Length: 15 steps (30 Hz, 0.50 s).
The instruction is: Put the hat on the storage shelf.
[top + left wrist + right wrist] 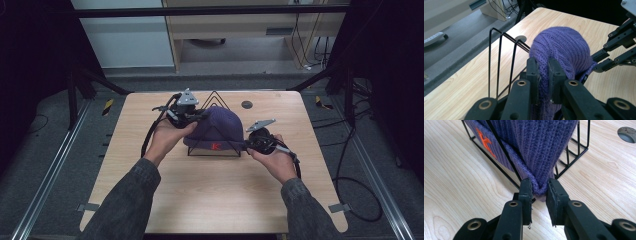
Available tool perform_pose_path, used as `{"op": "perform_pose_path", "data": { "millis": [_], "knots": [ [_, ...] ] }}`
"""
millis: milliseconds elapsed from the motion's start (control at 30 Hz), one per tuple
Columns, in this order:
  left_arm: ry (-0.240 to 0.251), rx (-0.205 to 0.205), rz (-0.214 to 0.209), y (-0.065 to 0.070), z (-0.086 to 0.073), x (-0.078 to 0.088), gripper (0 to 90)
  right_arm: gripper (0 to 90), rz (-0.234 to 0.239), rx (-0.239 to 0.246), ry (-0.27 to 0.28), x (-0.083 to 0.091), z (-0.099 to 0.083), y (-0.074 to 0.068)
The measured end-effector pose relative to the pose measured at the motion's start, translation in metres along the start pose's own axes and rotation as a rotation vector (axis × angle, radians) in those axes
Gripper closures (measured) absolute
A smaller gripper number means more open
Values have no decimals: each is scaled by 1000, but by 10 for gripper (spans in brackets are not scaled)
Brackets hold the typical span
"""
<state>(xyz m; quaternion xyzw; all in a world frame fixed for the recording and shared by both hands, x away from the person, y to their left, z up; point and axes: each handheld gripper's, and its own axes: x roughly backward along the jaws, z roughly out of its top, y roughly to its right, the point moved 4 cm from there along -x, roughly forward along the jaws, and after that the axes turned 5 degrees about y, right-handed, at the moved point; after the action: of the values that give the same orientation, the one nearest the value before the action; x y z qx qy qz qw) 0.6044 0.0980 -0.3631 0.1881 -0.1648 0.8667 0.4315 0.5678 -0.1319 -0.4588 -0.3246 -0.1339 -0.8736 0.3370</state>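
Note:
A purple knit beanie (pixel 220 127) with an orange letter (pixel 484 141) on its cuff is draped over a black wire rack (pixel 214 94) at the middle of the table. My left gripper (pixel 200 116) is at the beanie's left side, and its jaws are shut on a fold of the knit (pixel 543 65). My right gripper (pixel 248 142) is at the beanie's lower right, shut on the corner of the cuff (pixel 539 186) just above the tabletop. In the left gripper view the beanie (pixel 564 47) bulges beyond my jaws, and the right gripper (pixel 599 61) shows at its far side.
The light wooden table (pixel 210 190) has a round grey grommet (pixel 246 104) behind the rack. The rack's wire loops (pixel 499 62) stand upright left of the beanie, and its base bars (pixel 571 155) lie on the wood. Dark frame legs and cables flank the table.

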Motion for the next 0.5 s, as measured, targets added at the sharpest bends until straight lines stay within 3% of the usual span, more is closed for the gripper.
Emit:
{"op": "perform_pose_path", "data": {
  "millis": [500],
  "knots": [
    [2, 6, 1, -2, -2, 0, 810, 745, 2, 9, 7, 0, 0, 1]
  ]
}}
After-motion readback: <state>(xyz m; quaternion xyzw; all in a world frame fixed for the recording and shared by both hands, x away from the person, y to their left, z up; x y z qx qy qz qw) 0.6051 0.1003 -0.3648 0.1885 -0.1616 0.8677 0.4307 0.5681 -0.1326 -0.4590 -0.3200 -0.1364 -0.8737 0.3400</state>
